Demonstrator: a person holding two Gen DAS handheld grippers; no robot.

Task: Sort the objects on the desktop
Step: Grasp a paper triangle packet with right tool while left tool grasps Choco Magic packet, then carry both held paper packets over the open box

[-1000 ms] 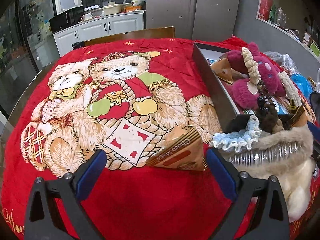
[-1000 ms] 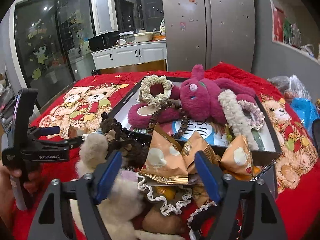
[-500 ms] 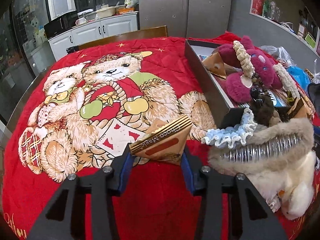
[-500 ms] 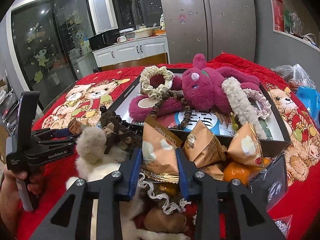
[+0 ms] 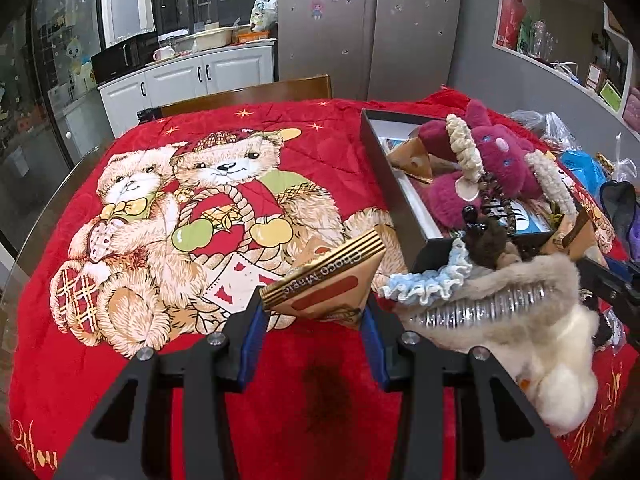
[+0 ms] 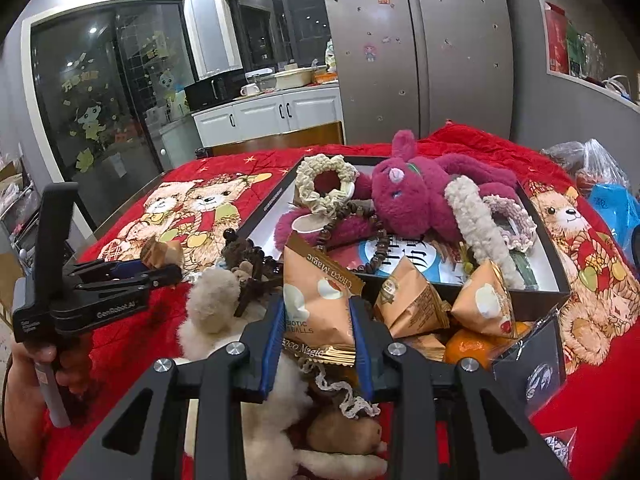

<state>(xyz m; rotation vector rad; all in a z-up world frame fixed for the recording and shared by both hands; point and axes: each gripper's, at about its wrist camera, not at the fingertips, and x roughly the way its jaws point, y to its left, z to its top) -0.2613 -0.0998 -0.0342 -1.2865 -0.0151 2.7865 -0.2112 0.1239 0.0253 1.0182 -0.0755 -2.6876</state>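
My left hand-held gripper (image 5: 316, 322) pinches a Choco Magic snack packet (image 5: 328, 284), lifted off the red teddy-bear blanket (image 5: 160, 208) beside the black box (image 5: 396, 192). My right hand-held gripper (image 6: 316, 334) pinches another Choco Magic packet (image 6: 316, 300) at that box's near edge.

Four snack packets (image 6: 320, 300), one magenta plush (image 6: 408, 196), one orange (image 6: 466, 346), one black box (image 6: 532, 288)
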